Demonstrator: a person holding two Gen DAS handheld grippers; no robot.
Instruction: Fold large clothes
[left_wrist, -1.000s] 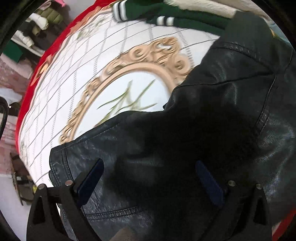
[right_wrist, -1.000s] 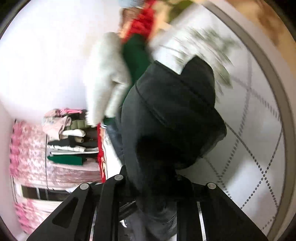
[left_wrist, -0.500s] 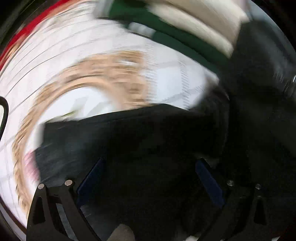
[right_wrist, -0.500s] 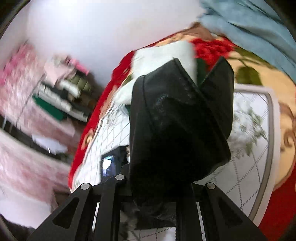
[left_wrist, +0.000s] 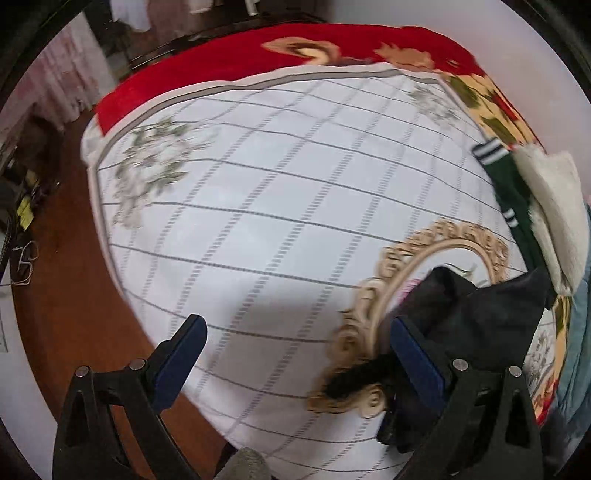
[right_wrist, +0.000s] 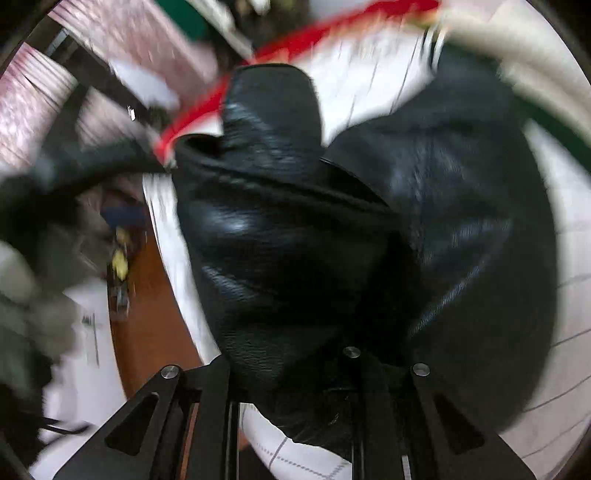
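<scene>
L gripper jaws wide apart, nothing between the blue pads, hovering over the white quilted bedspread w/ grey grid lines and a gold scroll oval. R gripper clamped on the black leather jacket; the leather bunches up right at the fingers, fills most of the R wrist view, hanging lifted w/ a rounded flap sticking up at top centre. R view is motion-blurred, so bg detail is poor. In L wrist view the jacket shows at lower right, just beside and partly behind the right-hand pad, overlapping the gold oval; a dark fuzzy edge trails out over the spread at its lower left. Green garment w/ white stripes and a cream fleece item lie stacked at the bed's far right edge, near the jacket; can't tell if touching. Red floral blanket under the spread along the far side. Brown wood floor at left, some clutter there, too small to ID.
</scene>
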